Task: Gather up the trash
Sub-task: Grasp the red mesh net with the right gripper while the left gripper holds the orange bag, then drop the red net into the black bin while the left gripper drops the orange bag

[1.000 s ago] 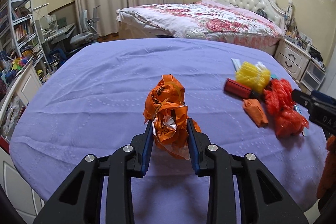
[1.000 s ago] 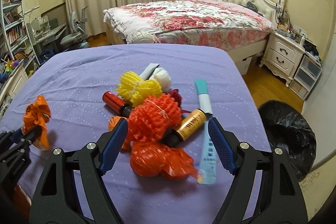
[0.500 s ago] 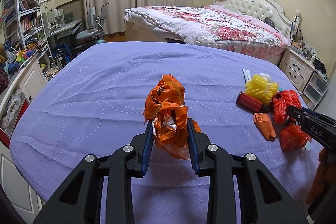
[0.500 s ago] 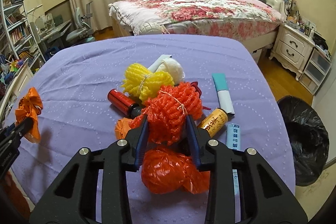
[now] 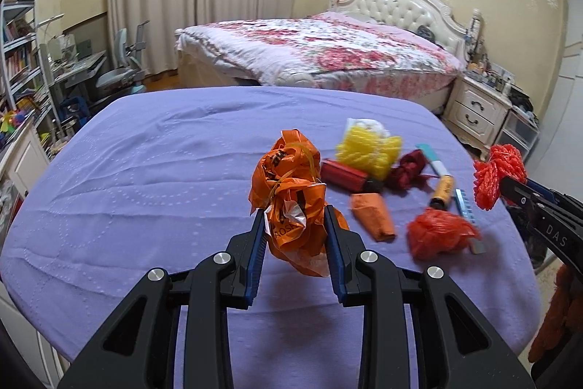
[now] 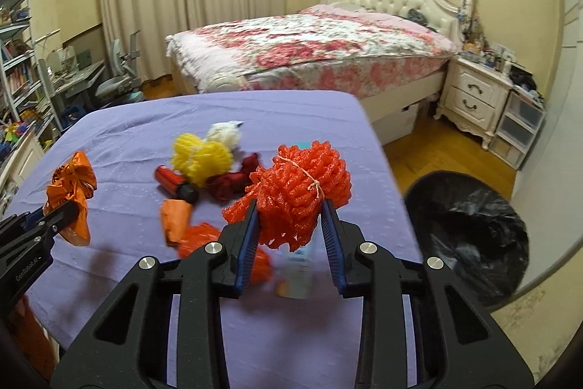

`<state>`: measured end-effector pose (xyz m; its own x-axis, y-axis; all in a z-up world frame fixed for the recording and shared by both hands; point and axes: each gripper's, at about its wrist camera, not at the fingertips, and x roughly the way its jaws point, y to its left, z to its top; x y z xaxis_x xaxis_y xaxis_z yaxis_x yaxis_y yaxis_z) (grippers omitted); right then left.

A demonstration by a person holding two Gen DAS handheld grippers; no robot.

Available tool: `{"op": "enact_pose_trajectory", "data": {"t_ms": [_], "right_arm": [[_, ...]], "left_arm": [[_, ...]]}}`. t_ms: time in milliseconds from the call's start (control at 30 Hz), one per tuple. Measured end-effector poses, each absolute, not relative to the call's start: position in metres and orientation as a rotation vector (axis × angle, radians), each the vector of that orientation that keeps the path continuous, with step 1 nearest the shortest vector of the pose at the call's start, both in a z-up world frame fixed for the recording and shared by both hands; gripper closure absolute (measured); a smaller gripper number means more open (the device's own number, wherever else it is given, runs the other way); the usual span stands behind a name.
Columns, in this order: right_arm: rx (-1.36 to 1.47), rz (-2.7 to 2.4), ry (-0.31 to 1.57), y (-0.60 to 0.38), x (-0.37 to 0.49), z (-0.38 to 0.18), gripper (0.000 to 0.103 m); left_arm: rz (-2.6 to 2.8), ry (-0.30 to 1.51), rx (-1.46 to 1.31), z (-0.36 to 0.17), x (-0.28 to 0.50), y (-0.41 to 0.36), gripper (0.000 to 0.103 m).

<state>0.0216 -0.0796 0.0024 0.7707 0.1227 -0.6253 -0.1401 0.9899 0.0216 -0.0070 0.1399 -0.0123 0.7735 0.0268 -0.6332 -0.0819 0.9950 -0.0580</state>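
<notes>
Above the purple worktop [image 5: 145, 170], left gripper [image 5: 294, 236] clamps an orange plastic bag [image 5: 291, 192], right gripper [image 6: 289, 228] a red foam net [image 6: 298, 185], lifted clear for the black-lined bin [image 6: 470, 232] beside the worktop.

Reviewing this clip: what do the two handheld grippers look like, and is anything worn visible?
Both grippers, left and right, are matte black, with cut-out triangular arms, silver round bolts and ribbed blue finger pads. White lettering marks their sides, partly readable. An orange fuzzy sleeve or glove shows behind the right one.

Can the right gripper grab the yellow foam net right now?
Probably not: the right gripper is shut on the red foam net, so its jaws are full, though the yellow foam net lies unobstructed.
</notes>
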Motion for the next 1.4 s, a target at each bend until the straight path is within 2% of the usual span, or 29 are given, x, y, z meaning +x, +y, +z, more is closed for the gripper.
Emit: {"op": "enact_pose_trajectory", "data": {"t_ms": [267, 733, 1400], "right_arm": [[0.014, -0.036, 0.659, -0.162, 0.015, 0.000, 0.070], [0.123, -0.219, 0.724, -0.266, 0.042, -0.036, 0.070], [0.170, -0.327, 0.773, -0.313, 0.083, -0.062, 0.069]], "left_arm": [[-0.084, 0.667, -0.025, -0.005, 0.008, 0.066, 0.072], [-0.313, 0.676, 0.101, -0.018, 0.063, -0.070, 0.072], [-0.372, 0.703, 0.238, -0.045, 0.121, -0.155, 0.072]]}}
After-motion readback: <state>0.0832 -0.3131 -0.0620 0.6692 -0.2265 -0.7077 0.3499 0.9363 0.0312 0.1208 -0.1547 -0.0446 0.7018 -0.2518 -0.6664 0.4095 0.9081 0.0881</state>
